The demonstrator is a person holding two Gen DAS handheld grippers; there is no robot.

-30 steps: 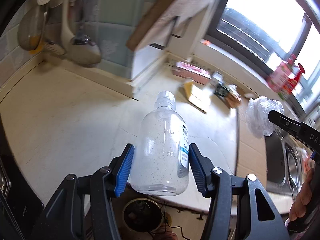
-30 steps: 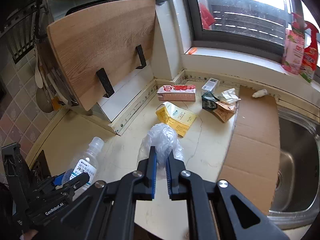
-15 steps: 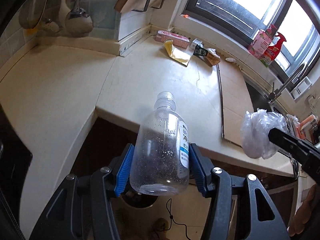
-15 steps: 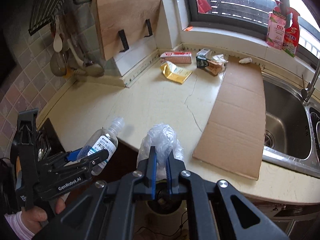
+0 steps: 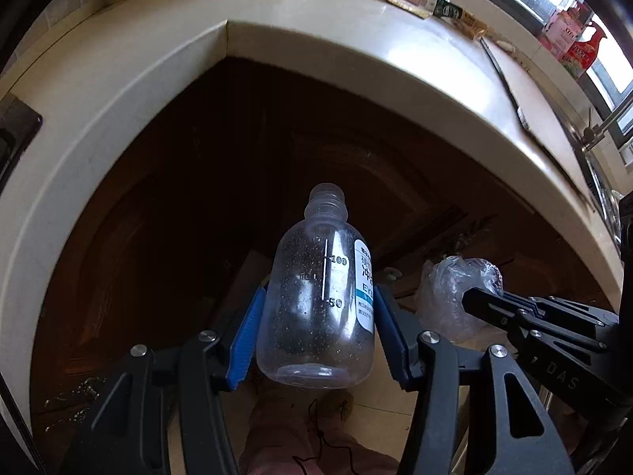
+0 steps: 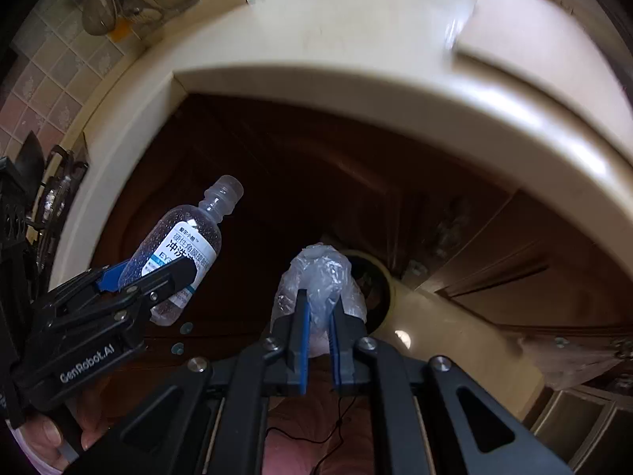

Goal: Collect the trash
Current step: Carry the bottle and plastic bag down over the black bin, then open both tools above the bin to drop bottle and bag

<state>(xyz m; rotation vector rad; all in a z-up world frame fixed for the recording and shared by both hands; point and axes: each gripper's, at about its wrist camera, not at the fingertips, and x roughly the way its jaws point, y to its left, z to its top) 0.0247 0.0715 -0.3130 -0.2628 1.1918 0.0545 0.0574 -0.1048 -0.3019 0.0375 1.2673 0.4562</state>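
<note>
Left gripper (image 5: 316,316) clamps clear bottle (image 5: 316,301); right gripper (image 5: 470,301) pinches crumpled plastic (image 5: 447,293).

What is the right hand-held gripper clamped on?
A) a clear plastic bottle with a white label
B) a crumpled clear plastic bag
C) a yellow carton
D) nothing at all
B: the right hand-held gripper has its blue pads pinched on the crumpled clear plastic bag, while the clear plastic bottle with a white label sits in the left hand-held gripper.
</note>
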